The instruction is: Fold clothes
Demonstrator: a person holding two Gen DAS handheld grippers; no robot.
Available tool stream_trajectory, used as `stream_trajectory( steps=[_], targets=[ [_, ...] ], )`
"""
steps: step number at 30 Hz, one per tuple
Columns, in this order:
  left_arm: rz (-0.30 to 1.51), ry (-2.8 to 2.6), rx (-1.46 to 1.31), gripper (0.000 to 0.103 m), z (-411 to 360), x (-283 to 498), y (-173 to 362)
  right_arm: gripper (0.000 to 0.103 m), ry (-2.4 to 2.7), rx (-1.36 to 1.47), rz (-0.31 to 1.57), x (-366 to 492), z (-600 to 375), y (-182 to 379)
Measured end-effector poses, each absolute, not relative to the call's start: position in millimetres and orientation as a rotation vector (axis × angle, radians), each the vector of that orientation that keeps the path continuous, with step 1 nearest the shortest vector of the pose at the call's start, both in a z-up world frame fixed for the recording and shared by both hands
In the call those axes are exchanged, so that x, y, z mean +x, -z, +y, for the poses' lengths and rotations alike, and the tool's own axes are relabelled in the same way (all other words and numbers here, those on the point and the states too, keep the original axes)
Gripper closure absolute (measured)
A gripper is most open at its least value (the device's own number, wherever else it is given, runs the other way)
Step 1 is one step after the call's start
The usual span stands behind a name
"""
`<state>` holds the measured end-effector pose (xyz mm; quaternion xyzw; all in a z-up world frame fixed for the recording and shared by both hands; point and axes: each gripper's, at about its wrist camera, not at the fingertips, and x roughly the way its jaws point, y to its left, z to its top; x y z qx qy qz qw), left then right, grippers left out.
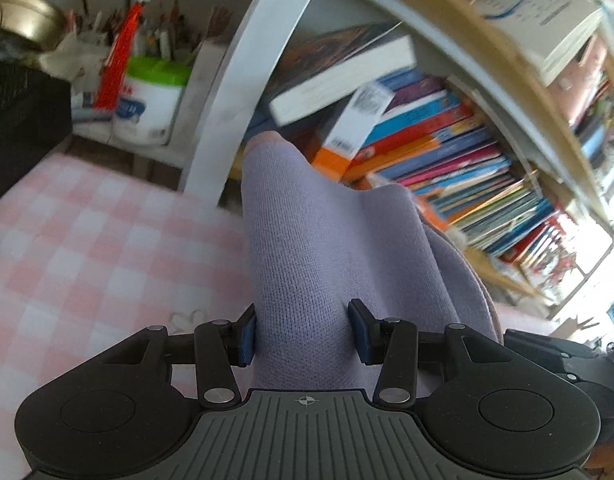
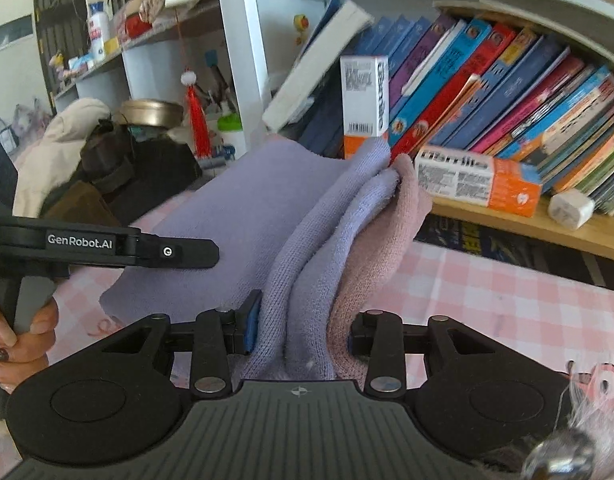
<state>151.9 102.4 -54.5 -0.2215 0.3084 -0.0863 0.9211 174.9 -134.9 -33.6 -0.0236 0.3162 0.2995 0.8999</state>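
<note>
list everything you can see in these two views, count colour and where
lilac knitted garment: one, lilac with a pink part, several layers, lifted over the bed, pinched by both tongs
pink-and-white checked bed sheet: one, under the garment
colourful row of books: many, blue, red, pink, leaning on the wooden shelf behind
orange-and-white cardboard boxes: two, one upright, one lying on the shelf
white tub with green lid: one, left, by the white shelf post
red tassel ornament: one, hanging left of the post
left tongs: black, blue pads, shut on the lilac fabric
right tongs: black, shut on bunched layers
left hand: gripping the left handle
</note>
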Motion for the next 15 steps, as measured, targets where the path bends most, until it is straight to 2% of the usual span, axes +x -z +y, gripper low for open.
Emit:
stream_trajectory(
  steps=[5,10,15],
  targets=[
    [0.681,0.163,-0.464,0.054,105.6,156.5,70.6,0.057,-0.582,0.106,0.735,189.4,-148.9,59.4],
    [0.691,0.160,-0.446,0.048,105.9,156.0,68.0,0.040,-0.550,0.154,0.753,189.1,-157.3,61.7],
    [0.679,0.134,-0.384,0.042,102.8,148.0,57.8,0.029,-0.488,0.165,0.749,183.0,-166.8,56.6]
  ],
)
